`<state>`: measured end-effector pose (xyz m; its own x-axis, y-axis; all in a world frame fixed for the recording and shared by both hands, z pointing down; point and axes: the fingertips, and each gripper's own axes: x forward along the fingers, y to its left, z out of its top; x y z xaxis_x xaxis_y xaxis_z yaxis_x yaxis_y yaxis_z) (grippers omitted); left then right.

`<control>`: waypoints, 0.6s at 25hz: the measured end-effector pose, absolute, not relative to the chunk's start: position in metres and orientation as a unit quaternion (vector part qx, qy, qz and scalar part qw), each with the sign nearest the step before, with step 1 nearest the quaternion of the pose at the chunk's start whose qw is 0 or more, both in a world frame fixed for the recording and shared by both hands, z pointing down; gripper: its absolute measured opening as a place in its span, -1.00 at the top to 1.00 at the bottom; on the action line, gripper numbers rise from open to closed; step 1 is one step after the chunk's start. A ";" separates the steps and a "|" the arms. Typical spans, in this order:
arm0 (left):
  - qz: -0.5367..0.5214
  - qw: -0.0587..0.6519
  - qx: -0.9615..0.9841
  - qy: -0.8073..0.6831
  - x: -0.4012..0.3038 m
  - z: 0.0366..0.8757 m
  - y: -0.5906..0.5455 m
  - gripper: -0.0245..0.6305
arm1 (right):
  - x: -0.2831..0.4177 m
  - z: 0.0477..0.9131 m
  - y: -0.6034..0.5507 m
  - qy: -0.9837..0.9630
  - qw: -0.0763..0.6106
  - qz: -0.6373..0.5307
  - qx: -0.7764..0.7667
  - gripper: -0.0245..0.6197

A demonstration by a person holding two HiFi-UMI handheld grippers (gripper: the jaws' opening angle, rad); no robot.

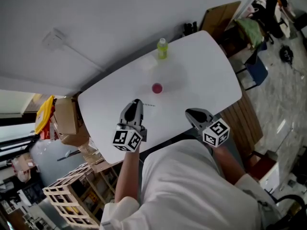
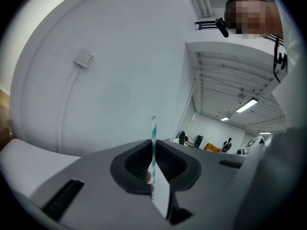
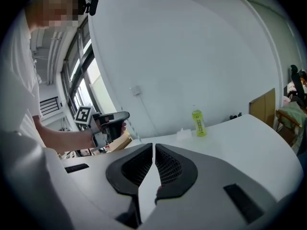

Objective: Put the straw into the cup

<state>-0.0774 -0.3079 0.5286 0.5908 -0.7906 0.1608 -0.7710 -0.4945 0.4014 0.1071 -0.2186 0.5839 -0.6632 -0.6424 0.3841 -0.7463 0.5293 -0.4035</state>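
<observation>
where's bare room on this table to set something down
Widest bare stretch of the white table: right of the small pink cup, out to the right edge. Left of the cup is bare. Busiest by the green bottle at the far edge.

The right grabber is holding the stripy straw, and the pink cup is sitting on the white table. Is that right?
Not quite. The stripy straw is pinched in the left gripper, as the left gripper view shows. The right gripper has its jaws together with nothing in them. The pink cup does sit on the white table.
</observation>
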 end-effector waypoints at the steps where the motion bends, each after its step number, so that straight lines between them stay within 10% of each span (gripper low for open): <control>1: -0.020 0.219 0.863 -0.456 -0.073 0.533 -0.313 0.85 | 0.109 0.586 -0.222 -0.871 0.096 0.278 0.394 0.80; 15: 0.005 0.226 0.826 -0.516 -0.041 0.610 -0.375 0.85 | 0.116 0.628 -0.260 -0.887 0.133 0.295 0.329 0.80</control>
